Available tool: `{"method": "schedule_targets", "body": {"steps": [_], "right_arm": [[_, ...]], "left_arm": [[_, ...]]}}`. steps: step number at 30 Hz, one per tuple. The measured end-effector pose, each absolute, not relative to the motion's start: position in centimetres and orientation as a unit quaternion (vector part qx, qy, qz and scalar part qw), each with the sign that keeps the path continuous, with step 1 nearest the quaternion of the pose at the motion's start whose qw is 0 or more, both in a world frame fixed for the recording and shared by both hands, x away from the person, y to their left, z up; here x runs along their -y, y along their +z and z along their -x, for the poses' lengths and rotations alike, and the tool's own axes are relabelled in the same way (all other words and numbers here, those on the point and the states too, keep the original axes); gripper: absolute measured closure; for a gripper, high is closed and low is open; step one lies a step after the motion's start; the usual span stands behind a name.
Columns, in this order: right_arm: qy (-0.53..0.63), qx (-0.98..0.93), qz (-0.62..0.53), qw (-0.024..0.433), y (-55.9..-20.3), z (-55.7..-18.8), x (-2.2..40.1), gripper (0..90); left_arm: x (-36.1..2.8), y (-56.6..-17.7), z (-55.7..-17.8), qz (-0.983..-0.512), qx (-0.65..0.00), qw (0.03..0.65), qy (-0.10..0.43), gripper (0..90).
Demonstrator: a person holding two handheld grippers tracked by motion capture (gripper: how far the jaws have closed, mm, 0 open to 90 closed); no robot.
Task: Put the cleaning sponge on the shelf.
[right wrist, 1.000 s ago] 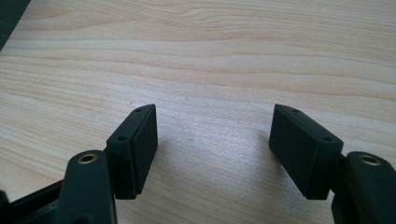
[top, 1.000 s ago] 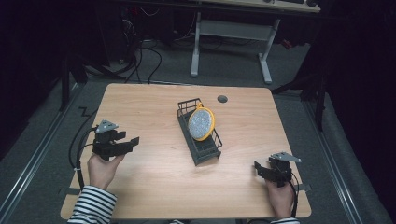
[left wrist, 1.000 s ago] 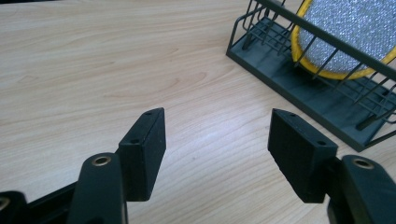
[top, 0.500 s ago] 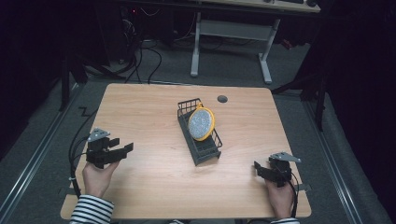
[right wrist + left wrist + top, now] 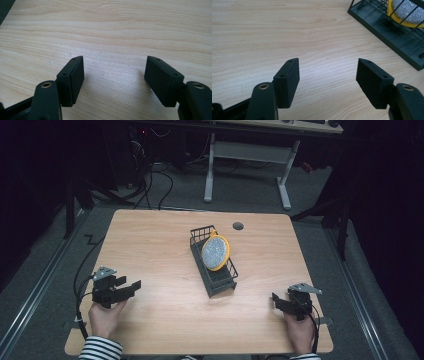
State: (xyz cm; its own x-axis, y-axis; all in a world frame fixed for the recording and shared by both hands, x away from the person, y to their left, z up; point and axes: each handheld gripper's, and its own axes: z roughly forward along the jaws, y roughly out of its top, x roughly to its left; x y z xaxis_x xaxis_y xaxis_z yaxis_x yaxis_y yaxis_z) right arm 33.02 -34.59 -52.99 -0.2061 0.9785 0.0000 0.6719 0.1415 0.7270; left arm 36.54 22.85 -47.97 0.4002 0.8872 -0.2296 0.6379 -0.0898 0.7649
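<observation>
Black wire rack [image 5: 214, 270] at table [image 5: 150, 235] centre, holding an upright yellow-rimmed round sponge [image 5: 215, 252]. Left gripper [image 5: 131, 287] at about 8 o'clock from the rack, right gripper [image 5: 276, 301] at about 4 o'clock, both well apart from it. Each gripper's jaws stand wide apart, empty, over bare wood.

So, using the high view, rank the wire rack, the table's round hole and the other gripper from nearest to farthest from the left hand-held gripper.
1. Wire rack, mid-table, right of the left hand-held gripper.
2. Round hole, near the far edge.
3. Right hand-held gripper, at the opposite side.
</observation>
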Motion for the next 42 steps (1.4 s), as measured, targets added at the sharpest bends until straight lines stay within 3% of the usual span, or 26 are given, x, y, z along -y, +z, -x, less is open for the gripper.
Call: {"method": "schedule_targets", "body": {"steps": [42], "right_arm": [[0.304, -0.715, -0.577, 0.252, -53.0, -33.0, 34.5, 32.1]], "left_arm": [[-22.0, -52.3, -36.4, -0.726, -0.545, 0.379, 0.178, 34.5]]}}
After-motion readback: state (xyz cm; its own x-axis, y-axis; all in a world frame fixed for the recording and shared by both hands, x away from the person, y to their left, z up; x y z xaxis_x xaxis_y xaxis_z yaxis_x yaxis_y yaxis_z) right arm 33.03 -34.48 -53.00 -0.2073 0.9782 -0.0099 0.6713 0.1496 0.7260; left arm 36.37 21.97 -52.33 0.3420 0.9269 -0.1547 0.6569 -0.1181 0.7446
